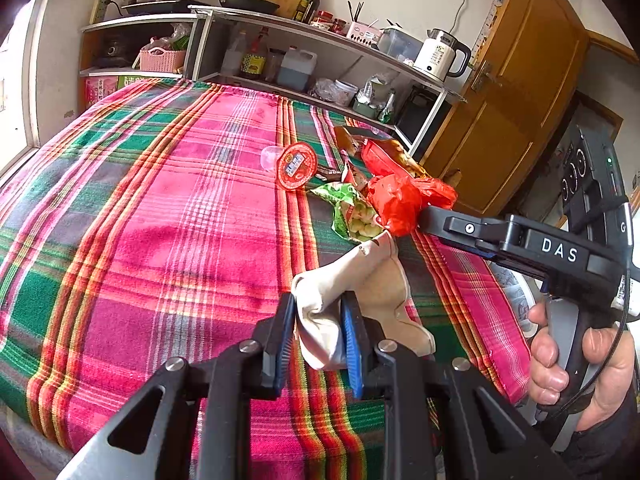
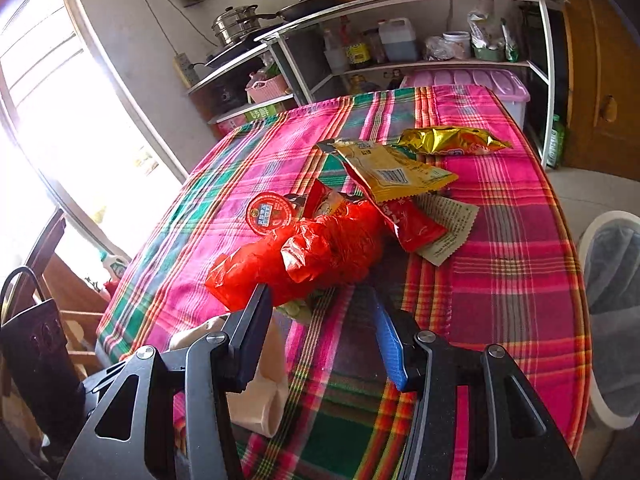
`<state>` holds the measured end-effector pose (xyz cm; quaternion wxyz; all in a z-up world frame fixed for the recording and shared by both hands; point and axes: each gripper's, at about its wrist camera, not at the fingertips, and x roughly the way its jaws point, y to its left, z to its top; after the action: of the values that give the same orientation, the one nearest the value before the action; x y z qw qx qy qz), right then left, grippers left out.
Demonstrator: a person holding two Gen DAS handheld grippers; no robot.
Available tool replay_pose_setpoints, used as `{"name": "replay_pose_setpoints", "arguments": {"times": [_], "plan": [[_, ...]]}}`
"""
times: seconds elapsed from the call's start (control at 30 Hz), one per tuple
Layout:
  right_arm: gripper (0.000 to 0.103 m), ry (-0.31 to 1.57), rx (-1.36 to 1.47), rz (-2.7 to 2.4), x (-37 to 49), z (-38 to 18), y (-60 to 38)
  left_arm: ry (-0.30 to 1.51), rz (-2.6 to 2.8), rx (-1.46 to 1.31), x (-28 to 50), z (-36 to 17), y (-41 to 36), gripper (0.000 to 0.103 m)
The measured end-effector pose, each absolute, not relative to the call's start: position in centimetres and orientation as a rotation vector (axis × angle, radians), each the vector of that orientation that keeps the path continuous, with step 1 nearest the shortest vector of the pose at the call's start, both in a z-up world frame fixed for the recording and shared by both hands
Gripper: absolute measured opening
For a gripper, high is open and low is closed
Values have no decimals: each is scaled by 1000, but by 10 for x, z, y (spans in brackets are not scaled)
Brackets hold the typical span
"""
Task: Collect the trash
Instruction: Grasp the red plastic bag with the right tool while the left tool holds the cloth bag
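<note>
1. The left gripper (image 1: 318, 332) is clamped on a beige bag (image 1: 352, 280); only a bunched fold sits between the pads, so a tug could pull the fold free and drop the bag onto the cloth (image 1: 160, 220)
2. The right gripper (image 2: 320, 320) has its fingers wide apart, just short of the red bag (image 2: 304, 256), nothing between them; its left fingertip meets the bag's near edge. Closing from here would likely pinch only thin film, which can tear or slide out
3. The trash lies heaped mid-table, right of centre: the red bag, a green wrapper (image 1: 352, 216) half under it, a red-lidded cup (image 1: 296, 166), a yellow packet (image 2: 396, 172), a red packet (image 2: 412, 224) and a gold packet (image 2: 452, 140) farther back. Pulling the red bag could drag loose pieces with it, and those near the right table edge could go over
4. The beige bag's mouth cannot be seen, so whether it is open enough to take anything is unclear; a shut mouth would spill what is pushed at it
5. The green wrapper is nearly hidden in the right view by the red bag and finger
6. A pale bin (image 2: 612, 320) is cut off at the right edge; its use is a guess
7. Glare from the window washes out the left of the right view
</note>
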<state>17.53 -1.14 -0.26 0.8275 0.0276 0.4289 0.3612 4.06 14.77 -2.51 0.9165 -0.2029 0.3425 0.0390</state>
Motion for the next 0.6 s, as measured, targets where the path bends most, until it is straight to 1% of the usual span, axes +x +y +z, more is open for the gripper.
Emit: {"name": "replay_pose_setpoints", "arguments": {"times": [0.17, 0.37, 0.43, 0.47, 0.6], "plan": [[51, 883, 74, 765, 172, 9, -11, 684, 85, -427, 28, -20, 156, 24], [51, 903, 64, 743, 178, 3, -1, 668, 95, -435, 23, -17, 162, 24], [43, 911, 57, 740, 178, 0, 0, 666, 97, -437, 22, -17, 164, 24], [37, 918, 48, 737, 178, -1, 0, 666, 99, -438, 21, -18, 165, 24], [37, 939, 59, 720, 177, -4, -6, 663, 104, -441, 19, -17, 167, 24]]}}
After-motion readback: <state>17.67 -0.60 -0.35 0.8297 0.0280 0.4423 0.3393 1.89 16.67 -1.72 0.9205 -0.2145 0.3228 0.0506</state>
